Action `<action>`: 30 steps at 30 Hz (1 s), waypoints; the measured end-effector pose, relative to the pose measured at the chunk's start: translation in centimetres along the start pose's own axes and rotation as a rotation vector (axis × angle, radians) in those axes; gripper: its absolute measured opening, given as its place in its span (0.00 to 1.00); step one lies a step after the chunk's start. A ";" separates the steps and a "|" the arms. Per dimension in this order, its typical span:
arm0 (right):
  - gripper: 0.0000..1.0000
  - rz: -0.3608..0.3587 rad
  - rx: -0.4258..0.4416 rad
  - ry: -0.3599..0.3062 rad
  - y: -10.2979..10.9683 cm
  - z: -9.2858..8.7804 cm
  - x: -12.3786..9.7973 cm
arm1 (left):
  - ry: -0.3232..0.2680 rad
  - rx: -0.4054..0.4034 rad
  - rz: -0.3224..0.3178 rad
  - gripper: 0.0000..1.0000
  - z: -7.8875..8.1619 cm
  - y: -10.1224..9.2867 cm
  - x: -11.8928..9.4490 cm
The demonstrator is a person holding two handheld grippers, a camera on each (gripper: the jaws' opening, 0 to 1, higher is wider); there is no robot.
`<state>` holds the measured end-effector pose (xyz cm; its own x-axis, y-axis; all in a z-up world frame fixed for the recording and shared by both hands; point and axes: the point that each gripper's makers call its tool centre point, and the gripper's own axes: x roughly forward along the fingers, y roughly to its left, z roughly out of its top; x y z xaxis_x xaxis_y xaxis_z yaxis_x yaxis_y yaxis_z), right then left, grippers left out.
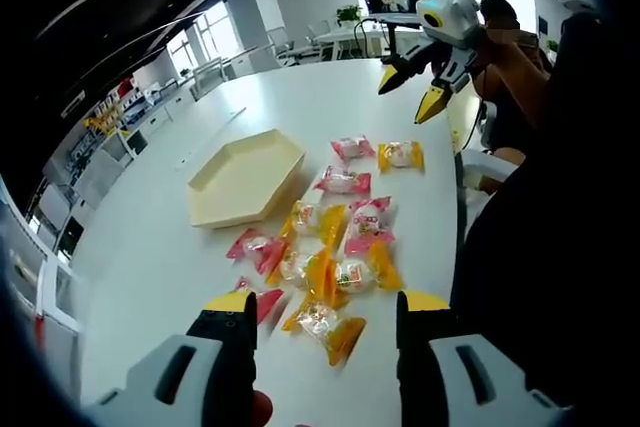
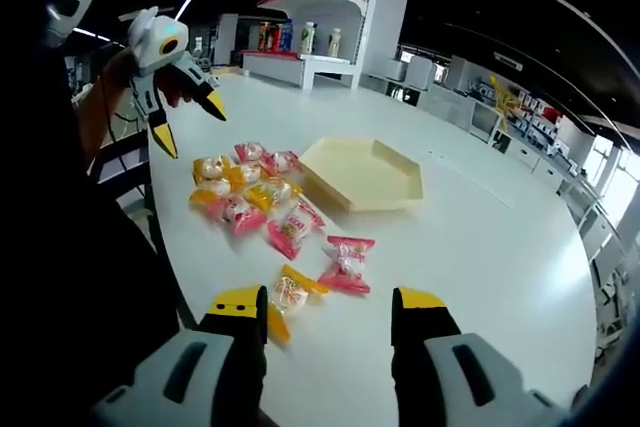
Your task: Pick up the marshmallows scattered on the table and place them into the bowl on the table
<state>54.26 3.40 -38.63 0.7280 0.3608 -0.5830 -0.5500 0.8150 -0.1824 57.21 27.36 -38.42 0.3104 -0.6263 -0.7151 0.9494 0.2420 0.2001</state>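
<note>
Above the white table (image 1: 160, 247), both grippers are hovering with jaws spread and empty, the left gripper (image 1: 325, 302) needing to straddle one wrapped marshmallow (image 1: 322, 322) squarely before carrying it to the hexagonal bowl (image 1: 245, 177) at eleven o'clock, while the right gripper (image 2: 320, 299) is poised over the marshmallows (image 2: 300, 292) at its own end.

right gripper (image 2: 323, 309) open, low over white table (image 2: 480, 247) | wrapped marshmallows (image 2: 262, 197) in a bunch beside pale six-sided bowl (image 2: 362, 174) | left gripper (image 2: 190, 122) open above sweets
</note>
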 end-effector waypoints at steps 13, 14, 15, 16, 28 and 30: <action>0.50 0.007 -0.006 0.003 -0.2 0.3 0.5 | 0.003 -0.009 0.001 0.57 -0.4 0.0 -0.1; 0.50 0.007 -0.006 0.002 -0.2 0.3 0.6 | 0.003 -0.009 0.001 0.57 -0.5 0.0 -0.2; 0.50 0.008 -0.008 0.003 -0.3 0.3 0.7 | 0.006 -0.011 0.003 0.57 -0.6 0.1 -0.2; 0.50 0.008 -0.009 0.003 -0.3 0.3 0.8 | 0.008 -0.010 0.005 0.57 -0.7 0.1 -0.2; 0.50 0.002 -0.018 0.022 -0.6 0.2 1.4 | 0.012 -0.011 0.013 0.58 -1.3 0.0 -0.4; 0.50 0.003 -0.015 0.021 -0.6 0.2 1.5 | 0.011 -0.017 0.016 0.58 -1.4 0.1 -0.3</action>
<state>55.81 3.58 -39.22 0.7174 0.3532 -0.6004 -0.5586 0.8067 -0.1928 57.09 28.64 -39.14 0.3253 -0.6140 -0.7192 0.9432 0.2646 0.2008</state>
